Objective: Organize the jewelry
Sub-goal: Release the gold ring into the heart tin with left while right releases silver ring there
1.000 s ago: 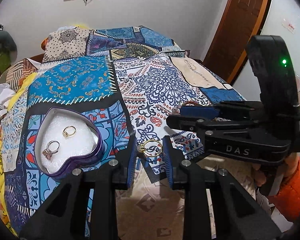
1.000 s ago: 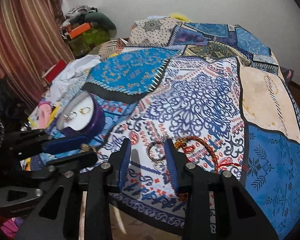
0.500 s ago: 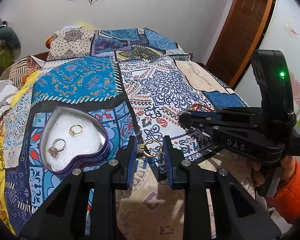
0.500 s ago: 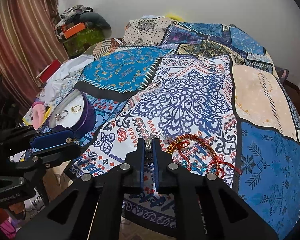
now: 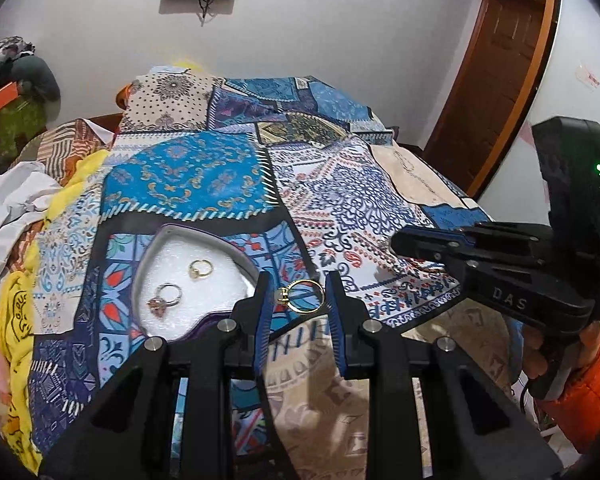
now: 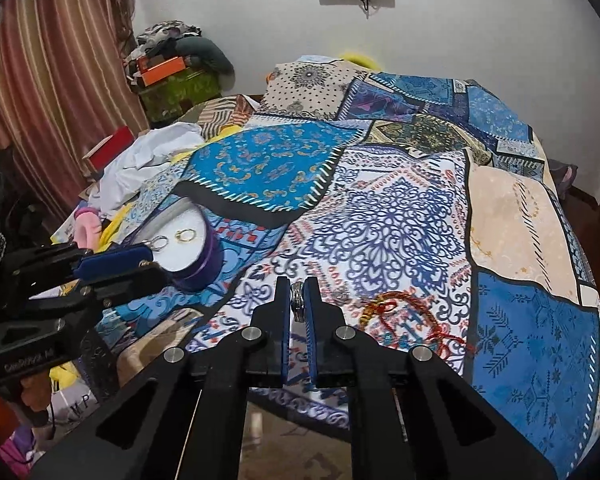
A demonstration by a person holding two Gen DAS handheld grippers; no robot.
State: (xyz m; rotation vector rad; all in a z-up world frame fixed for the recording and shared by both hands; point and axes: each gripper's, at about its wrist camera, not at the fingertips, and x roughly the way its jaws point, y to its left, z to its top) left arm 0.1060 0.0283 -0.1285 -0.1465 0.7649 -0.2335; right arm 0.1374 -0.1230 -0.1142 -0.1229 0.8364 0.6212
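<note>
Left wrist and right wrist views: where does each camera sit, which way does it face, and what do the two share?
Left wrist: behind the left gripper, facing along the bed; gold ring pinched, right gripper and an orange sleeve at right.
Right wrist: behind the right gripper, same direction; silver ring clamped, left gripper at left.
Shared: heart-shaped box holding two rings, patterned bedspread, wall screen.

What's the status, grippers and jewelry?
Left gripper shut on gold ring. Right gripper shut on silver ring. Heart box holds two rings. Nothing blocking.
</note>
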